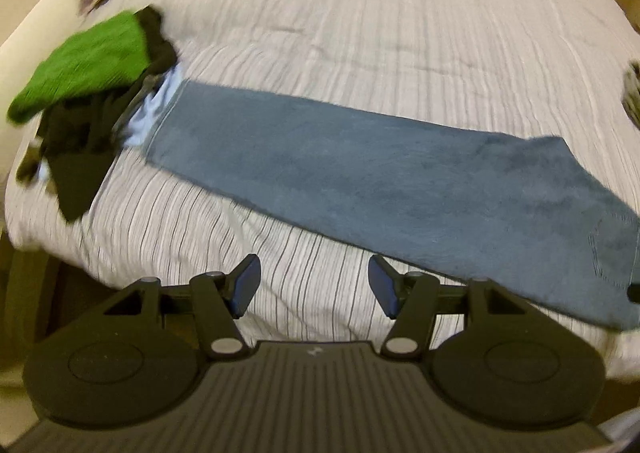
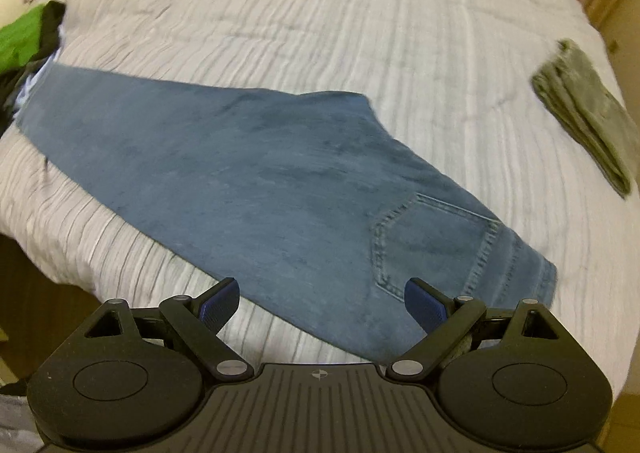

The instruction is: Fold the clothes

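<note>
Left wrist view: blue denim jeans [image 1: 360, 173], folded leg over leg, lie flat diagonally on striped white bedspread [image 1: 360, 13]; hem touches heap of green and black clothes [image 1: 80, 93], waist toward right. Left gripper [image 1: 314, 285] hovers over bare bedspread just beside jeans' near edge, jaws apart, nothing held. Right gripper [image 2: 322, 307] hangs over waist beside back pocket [image 2: 436, 241], jaws wide, empty. Judged step: lengthwise fold done, crosswise fold pending. Next move needs both grippers pinching one end, carrying it over other. Far bedspread clear; folded olive cloth [image 2: 588, 113] well apart; bed edge near.
</note>
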### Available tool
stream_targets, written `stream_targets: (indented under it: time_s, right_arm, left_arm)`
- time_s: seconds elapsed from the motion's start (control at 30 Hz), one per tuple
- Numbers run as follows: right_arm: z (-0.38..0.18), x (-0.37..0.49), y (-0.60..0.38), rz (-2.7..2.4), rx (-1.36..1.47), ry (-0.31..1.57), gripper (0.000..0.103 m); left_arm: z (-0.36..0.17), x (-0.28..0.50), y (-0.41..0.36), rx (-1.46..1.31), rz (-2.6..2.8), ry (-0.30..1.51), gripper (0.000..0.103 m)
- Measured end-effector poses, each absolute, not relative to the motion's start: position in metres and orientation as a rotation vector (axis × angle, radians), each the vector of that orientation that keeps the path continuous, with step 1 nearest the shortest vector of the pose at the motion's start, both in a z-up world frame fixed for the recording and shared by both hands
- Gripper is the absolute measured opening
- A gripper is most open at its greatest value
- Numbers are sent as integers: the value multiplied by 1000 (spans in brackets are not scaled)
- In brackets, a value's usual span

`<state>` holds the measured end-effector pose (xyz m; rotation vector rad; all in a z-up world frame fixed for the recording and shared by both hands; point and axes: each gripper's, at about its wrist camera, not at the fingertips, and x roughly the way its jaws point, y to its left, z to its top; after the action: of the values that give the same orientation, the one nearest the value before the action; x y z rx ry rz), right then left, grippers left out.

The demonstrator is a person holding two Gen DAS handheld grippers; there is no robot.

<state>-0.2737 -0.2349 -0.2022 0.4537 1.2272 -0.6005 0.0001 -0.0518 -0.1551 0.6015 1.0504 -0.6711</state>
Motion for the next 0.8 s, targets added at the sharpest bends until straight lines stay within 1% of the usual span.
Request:
stream_targets:
  time_s: [0.23,0.43,0.47,0.6,0.7,0.8]
  right_arm:
    - [-214,-247,-226,-598,467,1225,92]
    - [-225,-229,-210,-704,540,1218,92]
    - [-228,-226,-207,-731,563,1216,92]
    - [-244,-210,-190,-836,673,1187,92]
    - [-260,-188,-178,-886,752,1143,92]
    - [-278,-161,-164,-905,793,1097,92]
  left_arm:
    - [-159,34,-25,481,-603,1083,54]
    - [-179,86,-21,400,-651,1112,44]
    - [-184,96,-21,381,-665,1124,42]
    - [-208,133,-13,309,-723,1159,41]
    - [-234,170,-1,235,-742,1192,33]
    - [-264,209,13,147,-739,1219,33]
